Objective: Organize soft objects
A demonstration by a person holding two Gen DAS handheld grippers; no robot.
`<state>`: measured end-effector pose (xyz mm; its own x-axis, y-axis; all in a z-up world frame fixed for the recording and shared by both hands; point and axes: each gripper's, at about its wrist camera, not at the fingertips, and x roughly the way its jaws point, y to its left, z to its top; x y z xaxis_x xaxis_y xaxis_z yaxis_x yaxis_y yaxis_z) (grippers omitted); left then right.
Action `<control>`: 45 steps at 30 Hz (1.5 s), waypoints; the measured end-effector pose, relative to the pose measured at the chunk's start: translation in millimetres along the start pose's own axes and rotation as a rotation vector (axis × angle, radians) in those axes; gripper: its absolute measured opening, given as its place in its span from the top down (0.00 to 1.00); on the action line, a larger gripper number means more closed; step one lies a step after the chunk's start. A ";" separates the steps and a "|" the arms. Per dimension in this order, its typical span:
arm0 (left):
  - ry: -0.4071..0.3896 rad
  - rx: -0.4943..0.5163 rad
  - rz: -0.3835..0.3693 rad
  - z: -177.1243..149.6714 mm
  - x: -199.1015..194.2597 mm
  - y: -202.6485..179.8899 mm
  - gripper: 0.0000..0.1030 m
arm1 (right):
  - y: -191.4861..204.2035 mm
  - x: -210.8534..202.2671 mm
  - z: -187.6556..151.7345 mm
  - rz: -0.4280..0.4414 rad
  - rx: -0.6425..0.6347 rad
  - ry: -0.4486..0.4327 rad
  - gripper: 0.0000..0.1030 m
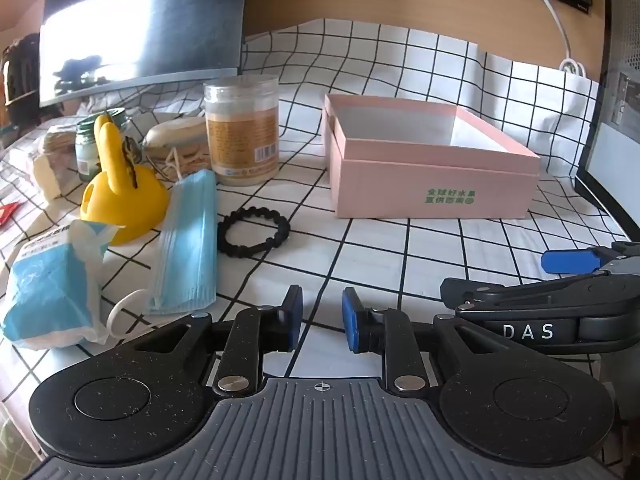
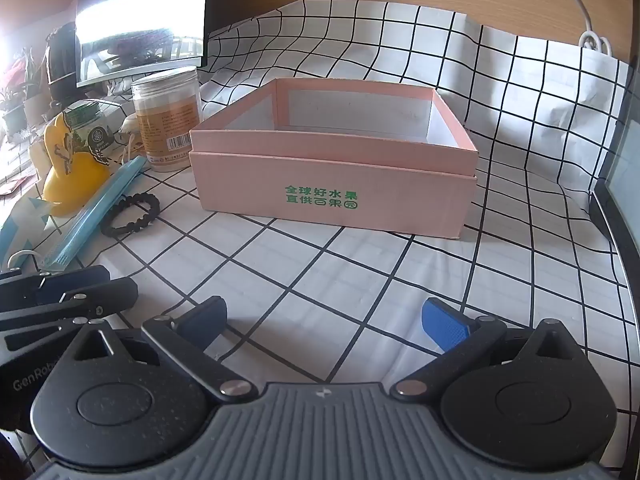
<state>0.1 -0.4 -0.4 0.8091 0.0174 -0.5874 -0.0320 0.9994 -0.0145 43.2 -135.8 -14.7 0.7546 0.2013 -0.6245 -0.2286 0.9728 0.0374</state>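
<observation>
Soft objects first: the blue face mask (image 1: 185,240) lies flat on the checked cloth (image 1: 400,256) left of centre, and a blue-and-white tissue pack (image 1: 48,288) sits just beside it at the left edge, its top torn open. In the right wrist view the mask shows only edge-on, and the tissue pack is cut off by the frame, so not much to read there. A black bead bracelet (image 1: 253,231) lies right next to the mask, on the side toward the pink box (image 1: 432,184), but I can't tell whether they touch.

The pink box is open and looks empty from the right wrist view, though its near wall hides part of the floor. It stands well apart from the mask.

Behind the mask there's a yellow rabbit-shaped thing (image 1: 120,196), a clear jar (image 1: 242,132) with a tan label, a smaller green-lidded jar (image 1: 86,148) and some pale bundles. That back clutter overlaps a lot, and I can't make out what the bundles are.

Left gripper (image 1: 320,316): jaws nearly together with a narrow gap, nothing between them, over bare cloth near the mask. Right gripper (image 2: 328,320): jaws spread wide, empty, facing the box. Each gripper pokes into the other's view, only partly visible. A monitor (image 1: 140,28) at the back is washed out by glare.
</observation>
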 end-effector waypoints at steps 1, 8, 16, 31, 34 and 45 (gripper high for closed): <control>0.000 -0.005 -0.004 0.1 0.0 0.4 0.77 | 0.0 0.0 0.0 0.000 0.000 0.000 0.00; -0.003 -0.020 -0.016 -0.1 1.3 3.6 0.77 | -0.1 -0.1 0.1 0.000 0.000 0.000 0.00; -0.004 -0.014 -0.009 -0.7 -1.1 1.7 0.77 | -0.1 0.1 0.0 0.000 0.000 -0.001 0.00; -0.005 -0.014 -0.009 -0.7 -1.0 1.5 0.77 | -0.2 0.0 0.1 0.000 0.000 -0.001 0.00; -0.005 -0.015 -0.009 -0.7 -1.0 1.5 0.77 | -0.2 0.1 0.1 0.000 0.000 -0.001 0.00; -0.005 -0.015 -0.009 -0.9 -1.1 1.5 0.77 | -0.1 0.1 0.0 0.000 -0.001 -0.001 0.00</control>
<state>-1.4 1.0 -0.5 0.8124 0.0085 -0.5830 -0.0331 0.9990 -0.0316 43.3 -135.9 -14.8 0.7551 0.2012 -0.6240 -0.2287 0.9728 0.0368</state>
